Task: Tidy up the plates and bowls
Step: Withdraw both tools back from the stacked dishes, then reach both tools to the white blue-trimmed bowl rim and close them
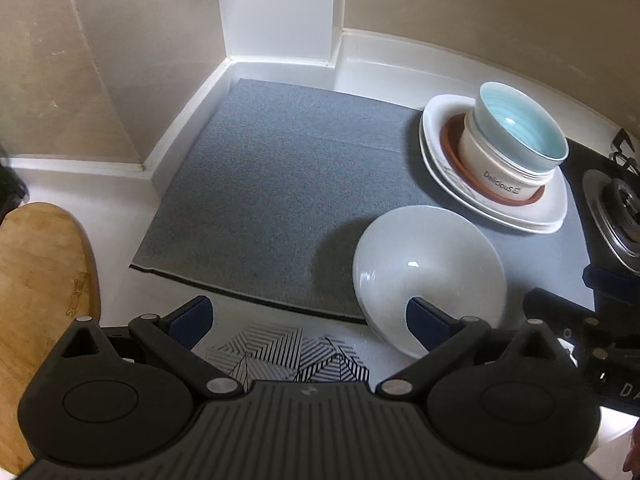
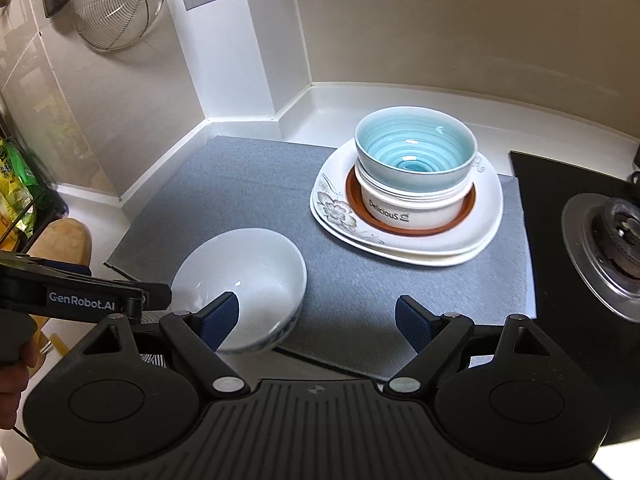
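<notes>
Bowl point(image 2: 248, 276), white, is seen loose at the mat's point(image 2: 224, 196) 6 o'clock edge, probably waiting for the stack point(image 2: 416, 184) at 2 o'clock. Both grippers, left point(image 1: 310, 320) and right point(image 2: 316, 322), are spread wide and hold nothing.

White countertop point(image 2: 340, 108), corner section against the wall. Grey mat point(image 2: 248, 200) lies flat on it, covering most of the middle. Directly on the mat: a white floral plate point(image 2: 486, 216) at the bottom of a stack, far right, and a white bowl point(image 2: 256, 264) near the mat's front edge. Black hob point(image 2: 560, 264) sits right of the mat. Striped trivet point(image 1: 296, 354) on the counter in front of the mat, wooden board point(image 1: 40, 280) at left.
</notes>
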Demonstrator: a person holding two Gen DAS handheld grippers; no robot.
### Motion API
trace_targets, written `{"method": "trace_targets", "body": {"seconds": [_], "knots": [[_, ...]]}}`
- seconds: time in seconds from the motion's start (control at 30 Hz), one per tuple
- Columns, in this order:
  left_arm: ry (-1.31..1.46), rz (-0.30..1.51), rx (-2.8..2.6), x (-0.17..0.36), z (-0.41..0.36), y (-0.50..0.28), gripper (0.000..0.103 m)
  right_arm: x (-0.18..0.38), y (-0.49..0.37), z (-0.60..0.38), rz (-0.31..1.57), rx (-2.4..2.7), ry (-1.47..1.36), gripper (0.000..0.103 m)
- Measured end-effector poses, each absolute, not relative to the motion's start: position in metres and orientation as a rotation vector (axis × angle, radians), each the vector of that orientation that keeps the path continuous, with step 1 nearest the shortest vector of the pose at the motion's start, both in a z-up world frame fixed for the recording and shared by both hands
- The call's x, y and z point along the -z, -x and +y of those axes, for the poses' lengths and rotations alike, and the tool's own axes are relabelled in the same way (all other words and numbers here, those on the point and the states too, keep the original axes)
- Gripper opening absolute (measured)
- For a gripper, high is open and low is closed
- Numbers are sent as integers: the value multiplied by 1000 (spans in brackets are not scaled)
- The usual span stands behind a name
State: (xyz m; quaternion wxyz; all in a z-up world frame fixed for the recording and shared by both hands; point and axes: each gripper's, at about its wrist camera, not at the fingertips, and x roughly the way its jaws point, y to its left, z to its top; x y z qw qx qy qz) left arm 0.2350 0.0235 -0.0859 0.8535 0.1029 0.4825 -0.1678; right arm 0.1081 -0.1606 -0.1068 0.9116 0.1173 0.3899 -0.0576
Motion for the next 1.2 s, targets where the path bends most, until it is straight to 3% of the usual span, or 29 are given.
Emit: {"method": "trace_targets", "body": {"seconds": [1.2], "knots": [[-281, 1165, 339, 149, -8, -288, 103, 168, -175, -169, 959, 101, -216, 87]]}}
